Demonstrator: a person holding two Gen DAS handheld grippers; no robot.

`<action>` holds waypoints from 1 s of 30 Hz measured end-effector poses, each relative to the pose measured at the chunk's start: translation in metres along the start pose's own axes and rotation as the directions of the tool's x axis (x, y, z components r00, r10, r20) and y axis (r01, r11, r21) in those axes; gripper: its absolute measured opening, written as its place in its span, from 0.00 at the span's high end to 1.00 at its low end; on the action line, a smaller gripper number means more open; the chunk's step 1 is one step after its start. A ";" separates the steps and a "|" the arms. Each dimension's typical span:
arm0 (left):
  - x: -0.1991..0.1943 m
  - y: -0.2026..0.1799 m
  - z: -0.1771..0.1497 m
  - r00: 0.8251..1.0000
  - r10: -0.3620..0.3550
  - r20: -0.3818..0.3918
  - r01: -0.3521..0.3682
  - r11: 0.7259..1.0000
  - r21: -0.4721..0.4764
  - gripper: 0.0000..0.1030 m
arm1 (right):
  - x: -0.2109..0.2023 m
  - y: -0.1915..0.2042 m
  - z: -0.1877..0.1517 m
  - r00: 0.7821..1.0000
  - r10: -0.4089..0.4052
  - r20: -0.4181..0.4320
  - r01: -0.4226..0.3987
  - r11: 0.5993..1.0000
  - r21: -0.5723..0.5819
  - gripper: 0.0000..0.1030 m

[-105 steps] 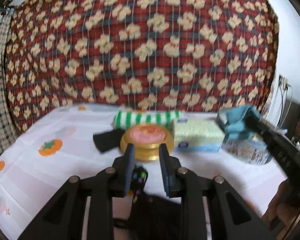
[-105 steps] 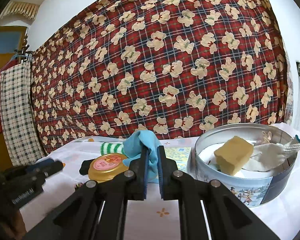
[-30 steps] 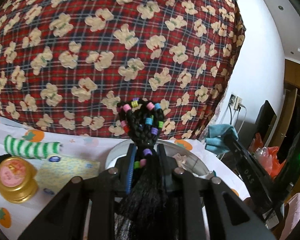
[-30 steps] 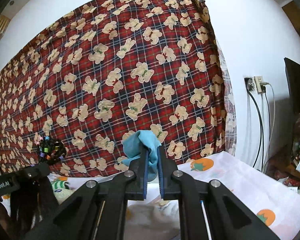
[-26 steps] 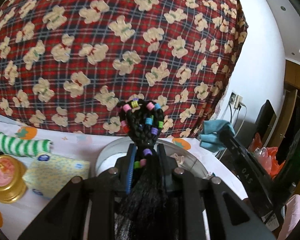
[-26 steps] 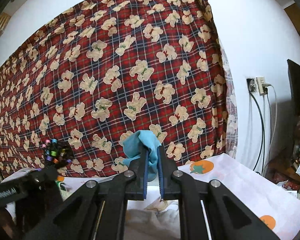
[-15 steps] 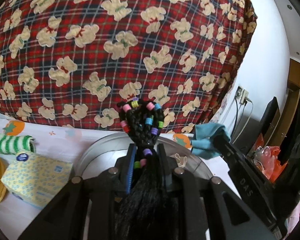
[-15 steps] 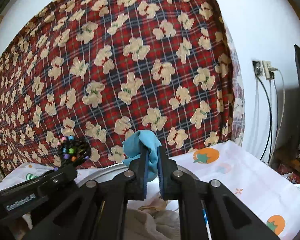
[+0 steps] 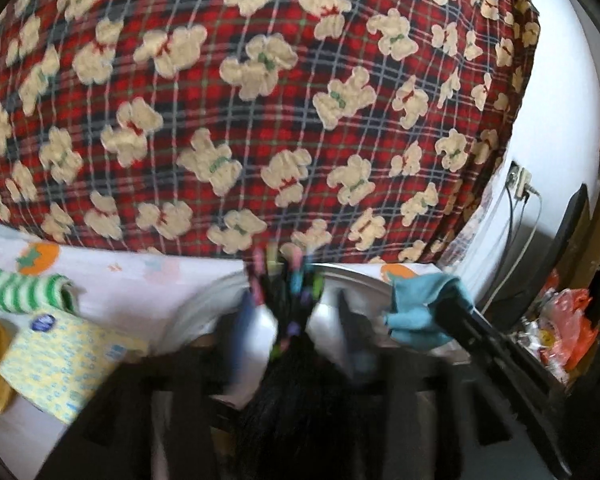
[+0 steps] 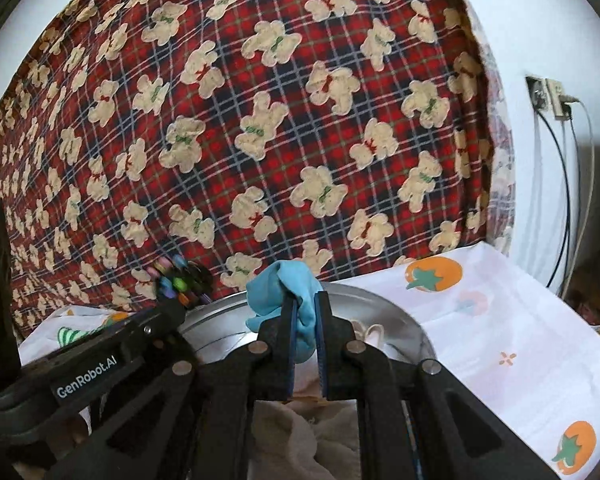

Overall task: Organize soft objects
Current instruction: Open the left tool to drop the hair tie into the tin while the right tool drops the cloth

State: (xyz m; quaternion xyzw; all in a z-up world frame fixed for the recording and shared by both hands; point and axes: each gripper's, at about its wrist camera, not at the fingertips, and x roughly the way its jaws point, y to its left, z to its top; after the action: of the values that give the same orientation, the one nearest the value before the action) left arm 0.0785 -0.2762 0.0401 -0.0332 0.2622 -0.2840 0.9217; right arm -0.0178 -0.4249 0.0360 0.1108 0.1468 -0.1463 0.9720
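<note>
Tongs point(image 9: 296, 320) opening around beaded black hairpiece point(image 9: 290, 300) above tin point(image 9: 356, 280).

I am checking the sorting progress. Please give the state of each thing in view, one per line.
Left gripper: fingers opening, black beaded hairpiece between them.
Right gripper: shut on blue cloth.
Round tin: open, white cloths inside.
Green striped sock: rolled, on table.
</note>
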 end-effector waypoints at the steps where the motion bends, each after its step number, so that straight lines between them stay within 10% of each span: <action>1: -0.005 0.000 0.002 1.000 0.016 0.020 -0.017 1.000 0.005 0.13 | 0.001 0.000 -0.001 1.000 0.005 -0.005 -0.005 1.000 0.002 0.88; 2: -0.013 0.001 0.004 0.998 0.030 0.052 -0.030 1.000 0.007 0.00 | 0.003 0.000 -0.001 1.000 0.014 -0.016 -0.014 1.000 0.009 0.84; 9: -0.055 0.022 0.012 0.978 0.110 0.179 -0.114 0.993 0.013 0.00 | -0.015 -0.006 0.003 0.997 -0.015 0.070 0.011 0.999 0.051 0.44; 30: -0.089 0.073 -0.058 0.943 0.305 0.134 -0.311 0.950 0.028 0.00 | -0.048 0.005 -0.007 0.971 -0.128 0.202 0.132 0.991 -0.005 0.43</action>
State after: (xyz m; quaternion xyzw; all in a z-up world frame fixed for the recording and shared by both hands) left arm 0.0236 -0.1616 0.0163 0.0127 0.1974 -0.1400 0.9702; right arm -0.0620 -0.4065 0.0456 0.0768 0.0559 -0.2188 0.9711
